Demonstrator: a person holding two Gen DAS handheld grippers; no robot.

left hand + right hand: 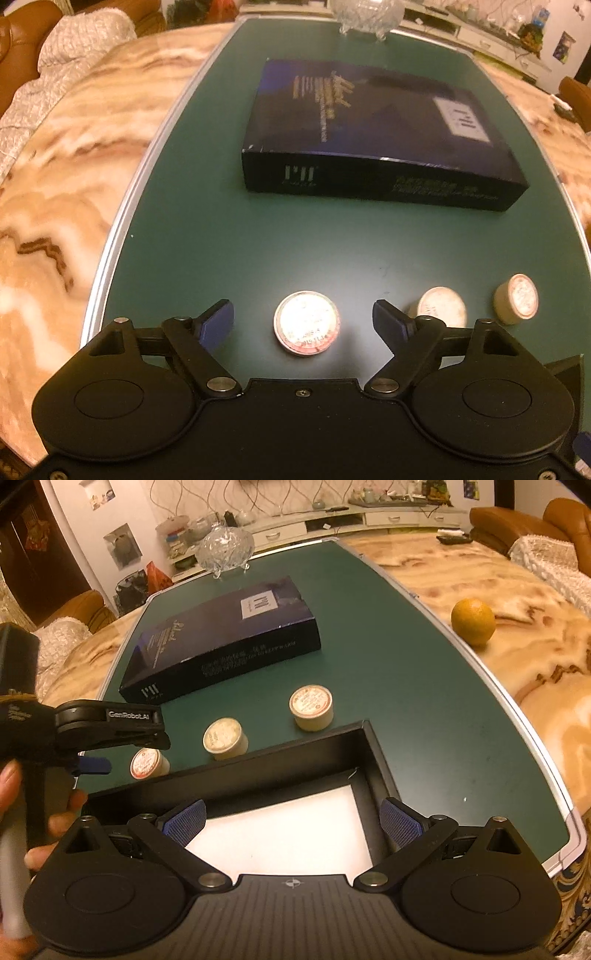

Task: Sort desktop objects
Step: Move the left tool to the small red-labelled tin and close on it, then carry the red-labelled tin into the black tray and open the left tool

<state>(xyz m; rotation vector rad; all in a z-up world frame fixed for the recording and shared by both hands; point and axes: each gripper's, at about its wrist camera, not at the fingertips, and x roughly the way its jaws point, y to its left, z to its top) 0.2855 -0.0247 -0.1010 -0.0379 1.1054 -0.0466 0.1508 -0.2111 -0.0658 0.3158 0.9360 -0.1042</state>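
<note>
Three small round tins with pale lids stand in a row on the green mat [221,240]. The leftmost tin [306,323] lies between the fingers of my left gripper [304,326], which is open; the pads stand clear of it on both sides. The other two tins [441,306] [517,297] are to its right. In the right wrist view the same tins [147,763] [225,740] [312,707] sit just beyond an open black box [376,753] with a white floor. My right gripper [291,821] hangs open and empty over that box.
A large dark blue flat box [369,136] [221,642] lies mid-mat. A cut-glass bowl [364,14] [225,550] stands at the far edge. An orange [472,622] rests on the marble table [517,664] right of the mat. A hand [11,794] holds the left gripper's handle.
</note>
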